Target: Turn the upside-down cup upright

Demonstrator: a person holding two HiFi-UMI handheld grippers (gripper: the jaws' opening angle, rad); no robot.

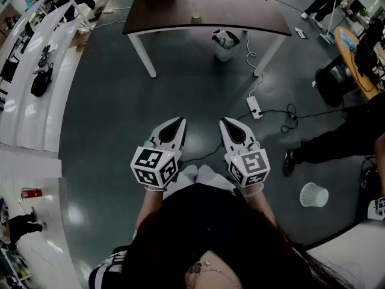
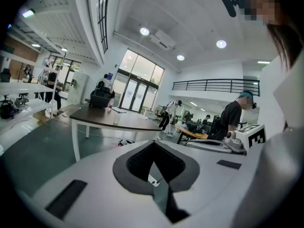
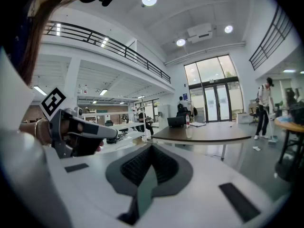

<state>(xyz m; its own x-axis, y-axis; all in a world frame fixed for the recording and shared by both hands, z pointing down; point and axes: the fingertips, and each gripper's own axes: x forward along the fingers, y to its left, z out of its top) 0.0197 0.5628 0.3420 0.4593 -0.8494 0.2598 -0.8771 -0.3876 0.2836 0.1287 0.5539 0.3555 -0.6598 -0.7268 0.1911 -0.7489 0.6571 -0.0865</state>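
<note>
A small pale cup [image 1: 197, 17] stands on a dark brown table [image 1: 252, 17] far ahead of me; it is too small to tell which way up it is. The cup [image 2: 116, 118] shows on the table in the left gripper view, and the cup [image 3: 189, 132] in the right gripper view too. I hold both grippers side by side at waist height over the floor, well short of the table. My left gripper [image 1: 180, 120] is shut with nothing in it, jaws meeting at the tip [image 2: 153, 144]. My right gripper [image 1: 222, 121] is shut and empty as well [image 3: 151, 146].
A waste bin [image 1: 225, 46] sits under the table. A power strip [image 1: 254, 107] with cables lies on the dark floor ahead right. A white basket [image 1: 314, 194] and a person's legs [image 1: 337, 140] are at the right. White shelving [image 1: 30, 101] lines the left.
</note>
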